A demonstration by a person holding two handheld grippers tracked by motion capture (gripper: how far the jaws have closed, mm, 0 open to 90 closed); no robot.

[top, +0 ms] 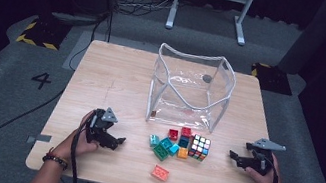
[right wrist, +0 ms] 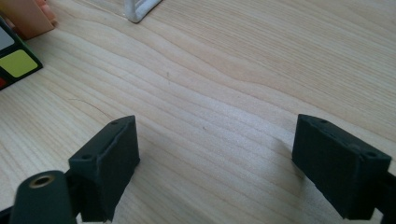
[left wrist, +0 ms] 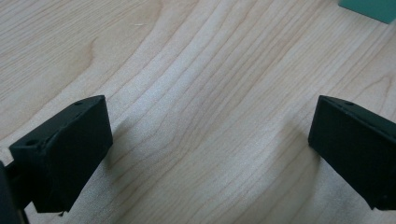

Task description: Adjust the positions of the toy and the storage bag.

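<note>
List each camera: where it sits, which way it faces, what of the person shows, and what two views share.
High view: above the person's side, looking forward and down on the table, clear bag and toy pile; both forearms, left tool and right tool show.
Left gripper view: rides the left tool, facing bare tabletop; its open jaws show.
Right gripper view: rides the right tool, jaws open, facing wood.
Shared: the puzzle cube appears in the high and right gripper views.

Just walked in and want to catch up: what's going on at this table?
A person holds the left gripper and the right gripper low over the wooden table, both open and empty. Between them lie toy bricks and a puzzle cube, in front of a clear bag. Nothing is picked up yet.
</note>
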